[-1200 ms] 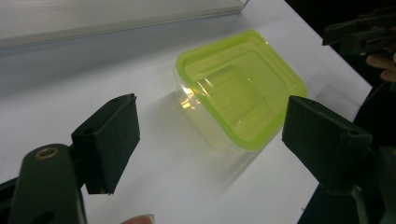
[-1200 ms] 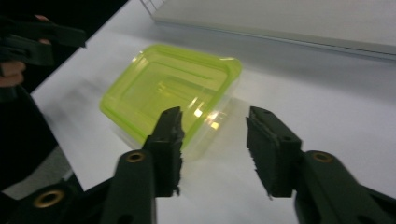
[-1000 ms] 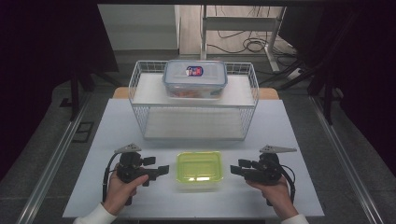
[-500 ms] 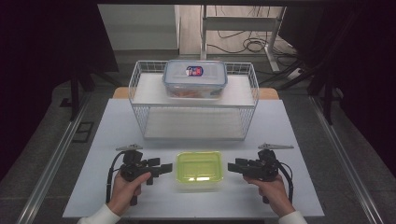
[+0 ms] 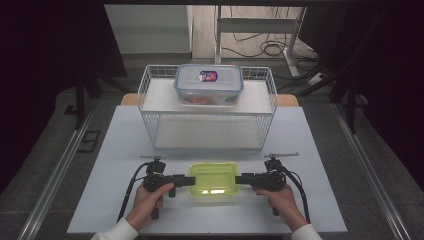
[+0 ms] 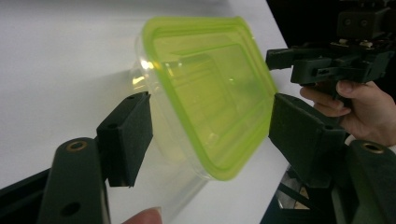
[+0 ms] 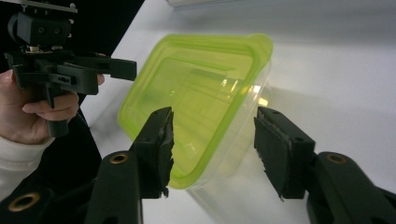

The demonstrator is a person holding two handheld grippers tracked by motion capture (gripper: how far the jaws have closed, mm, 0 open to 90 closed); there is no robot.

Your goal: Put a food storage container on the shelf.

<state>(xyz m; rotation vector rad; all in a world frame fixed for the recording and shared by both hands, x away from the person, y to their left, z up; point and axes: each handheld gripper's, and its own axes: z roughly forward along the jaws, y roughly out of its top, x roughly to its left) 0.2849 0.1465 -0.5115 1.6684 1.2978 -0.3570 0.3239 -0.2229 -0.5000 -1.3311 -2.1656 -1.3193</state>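
**Both grippers flanking green-lid box, jaws apart**

White table (image 5: pixel 125 150), dark surroundings. Clear container with green lid (image 5: pixel 212 180) sits at the near edge, centred between the hands. Left gripper (image 5: pixel 187 180) at its left end, right gripper (image 5: pixel 240 179) at its right end. Gripper views: each pair of jaws spread wide around a container end, pads not touching. Wire basket (image 5: pixel 150 105) behind it, lidded food box (image 5: pixel 209 82) on top.

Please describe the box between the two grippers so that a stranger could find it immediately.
On the white table, in front of the wire basket, a small clear box lies between the left gripper and the right gripper. Its lid is bright yellow-green, unlike the bigger box in the basket, whose lid is clear with a label.
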